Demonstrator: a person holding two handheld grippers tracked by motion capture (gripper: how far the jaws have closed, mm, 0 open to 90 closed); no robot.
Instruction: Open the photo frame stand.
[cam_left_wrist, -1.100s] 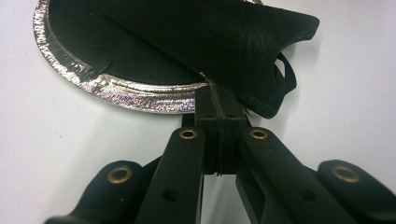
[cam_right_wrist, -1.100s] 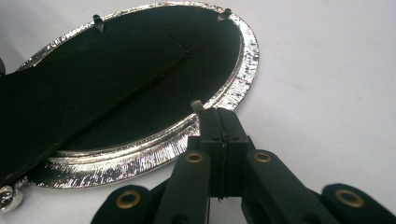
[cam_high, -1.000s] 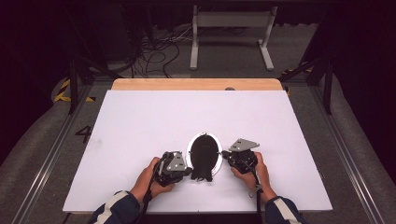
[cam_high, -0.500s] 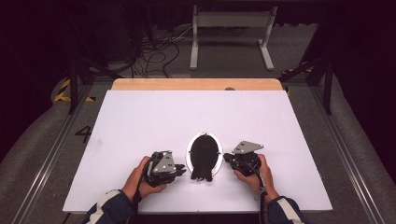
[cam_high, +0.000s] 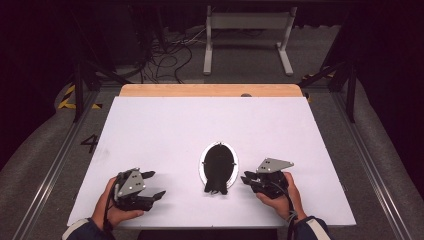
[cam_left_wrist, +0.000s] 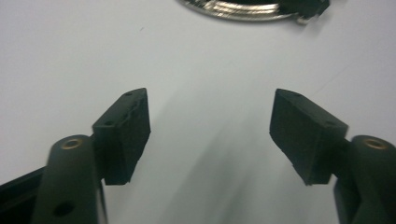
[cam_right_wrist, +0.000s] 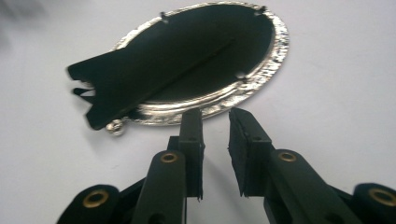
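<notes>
An oval silver picture frame (cam_high: 218, 167) lies back-up on the white worktop (cam_high: 165, 130), its black easel backing (cam_right_wrist: 187, 56) facing the camera, between the two tools. The right hand-held gripper (cam_high: 250, 178) sits just beside the frame's rim, jaws nearly together but gripping nothing, a narrow gap showing between them. The left hand-held gripper (cam_high: 152, 185) stands well apart from the frame, released, jaws spread wide over bare worktop. This looks like the approach step; next, the right one probably needs to nip the rim or backing edge squarely.
</notes>
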